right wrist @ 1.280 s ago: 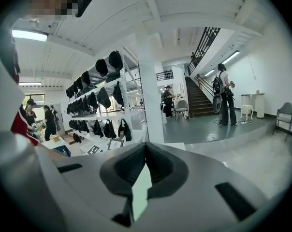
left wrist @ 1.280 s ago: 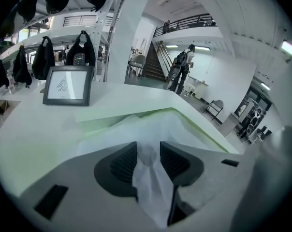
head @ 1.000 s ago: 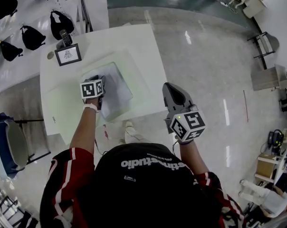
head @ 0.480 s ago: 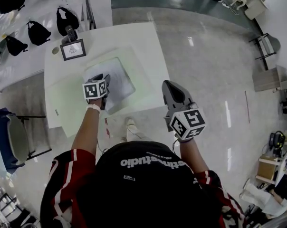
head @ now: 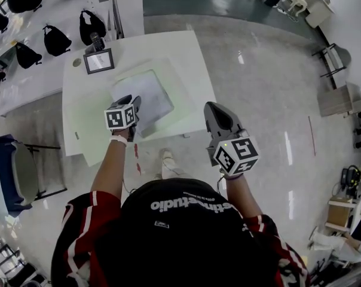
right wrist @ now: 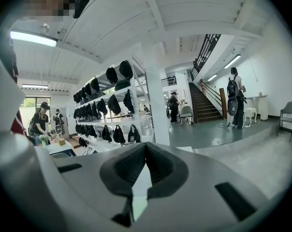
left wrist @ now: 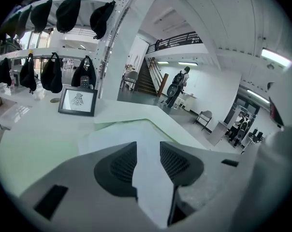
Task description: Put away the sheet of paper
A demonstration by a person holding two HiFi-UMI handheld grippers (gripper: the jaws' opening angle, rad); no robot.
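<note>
left tool (head: 135, 100) drawn back toward table (head: 186, 58) near edge

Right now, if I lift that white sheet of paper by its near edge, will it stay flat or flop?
Probably flop: the white sheet of paper looks thin and lies flat on the white table, so it would likely droop from one held edge. It seems very light, so a push might just slide it.

Head view stares steeply down over the counter (head: 168, 49). The camera on the left gripper (head: 131, 102) skims it low and close, sharing it; the one on the right gripper (head: 210, 107), off the counter's edge, looks level toward shelves (right wrist: 107, 105).
</note>
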